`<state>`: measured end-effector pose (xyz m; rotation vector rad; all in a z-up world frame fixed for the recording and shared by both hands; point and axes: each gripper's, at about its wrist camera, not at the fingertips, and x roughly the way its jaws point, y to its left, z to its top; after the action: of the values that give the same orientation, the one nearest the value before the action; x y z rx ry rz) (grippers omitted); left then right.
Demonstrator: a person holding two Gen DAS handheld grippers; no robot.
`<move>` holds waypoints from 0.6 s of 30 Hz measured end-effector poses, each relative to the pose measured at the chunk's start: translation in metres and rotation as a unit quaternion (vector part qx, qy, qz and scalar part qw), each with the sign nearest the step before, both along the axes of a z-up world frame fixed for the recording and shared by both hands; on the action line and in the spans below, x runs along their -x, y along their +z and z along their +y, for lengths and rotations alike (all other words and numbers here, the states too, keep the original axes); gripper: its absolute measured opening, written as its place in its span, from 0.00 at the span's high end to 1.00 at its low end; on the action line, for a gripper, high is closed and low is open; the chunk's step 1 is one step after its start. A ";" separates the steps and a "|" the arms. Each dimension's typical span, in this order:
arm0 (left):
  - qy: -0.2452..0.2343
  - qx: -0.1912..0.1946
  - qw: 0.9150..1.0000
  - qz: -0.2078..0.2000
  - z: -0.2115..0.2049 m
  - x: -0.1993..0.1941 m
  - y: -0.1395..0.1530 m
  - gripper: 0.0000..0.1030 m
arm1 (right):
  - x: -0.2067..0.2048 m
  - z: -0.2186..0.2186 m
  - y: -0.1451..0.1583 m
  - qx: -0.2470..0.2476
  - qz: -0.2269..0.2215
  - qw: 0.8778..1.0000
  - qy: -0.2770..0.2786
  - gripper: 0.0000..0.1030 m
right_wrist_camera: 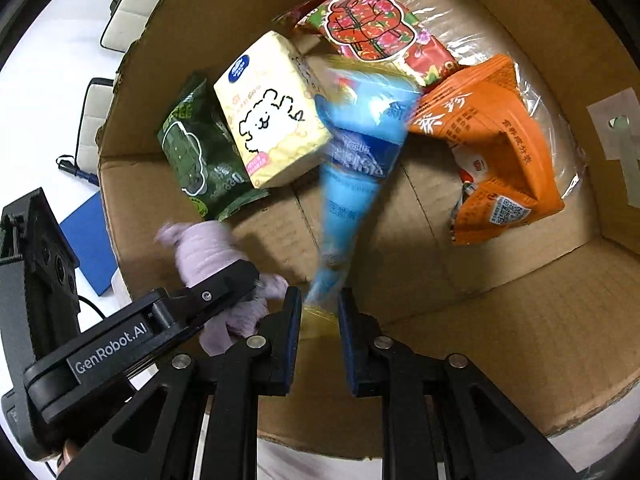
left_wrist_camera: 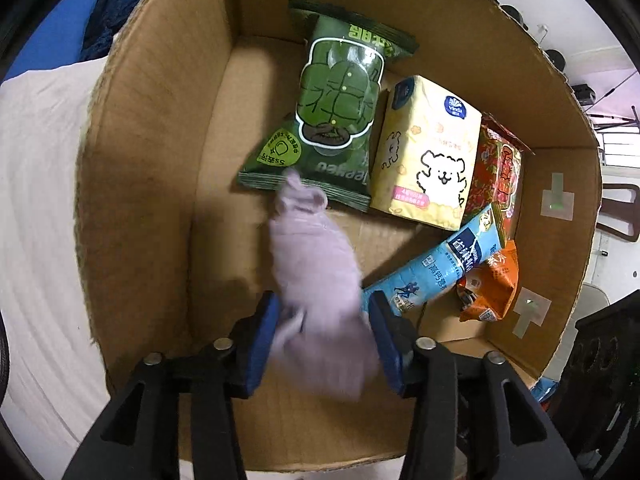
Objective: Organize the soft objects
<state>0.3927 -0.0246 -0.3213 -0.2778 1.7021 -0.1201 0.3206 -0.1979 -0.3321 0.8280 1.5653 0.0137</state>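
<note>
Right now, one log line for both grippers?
left gripper: shut on lilac cloth | right gripper: shut on blue packet | both over cardboard box

The setting appeared to be a lived-in home room. A brown corrugated cardboard box (left_wrist_camera: pixel 160 128) stood on white bedding (left_wrist_camera: pixel 36 200) beside a dark blue knitted garment (left_wrist_camera: pixel 112 12). White cushioned chairs (right_wrist_camera: pixel 136 0) and a dark carved wooden cabinet (left_wrist_camera: pixel 600 360) stood nearby.

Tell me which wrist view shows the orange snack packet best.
The right wrist view: the orange snack packet lies fully exposed on the cardboard box floor, its print and QR code visible. In the left wrist view only a small part shows, the blue pouch overlapping its upper end.
</note>
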 end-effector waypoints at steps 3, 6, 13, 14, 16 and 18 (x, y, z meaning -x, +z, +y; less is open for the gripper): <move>0.004 0.000 1.000 -0.012 0.001 0.003 0.009 0.52 | -0.002 0.003 0.005 0.016 0.001 1.000 0.015 0.79; 0.000 -0.008 1.000 -0.028 0.001 0.009 0.022 0.49 | -0.004 0.004 0.012 0.036 -0.004 0.999 0.029 0.79; -0.015 -0.048 0.995 -0.081 0.005 0.026 0.047 0.44 | -0.011 0.006 0.037 0.138 -0.030 0.985 0.099 0.79; -0.018 -0.057 0.994 -0.092 0.005 0.029 0.051 0.43 | -0.011 0.007 0.041 0.157 -0.035 0.981 0.111 0.79; -0.022 -0.073 0.991 -0.110 0.001 0.032 0.054 0.36 | -0.013 0.011 0.049 0.193 -0.047 0.971 0.133 0.79; -0.025 -0.089 0.987 -0.130 0.001 0.038 0.062 0.27 | -0.011 0.011 0.056 0.222 -0.059 0.961 0.151 0.71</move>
<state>0.3546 -0.0239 -0.2597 -0.0824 1.4492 -0.0385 0.3313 -0.1868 -0.2760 0.2279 1.4907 -0.0645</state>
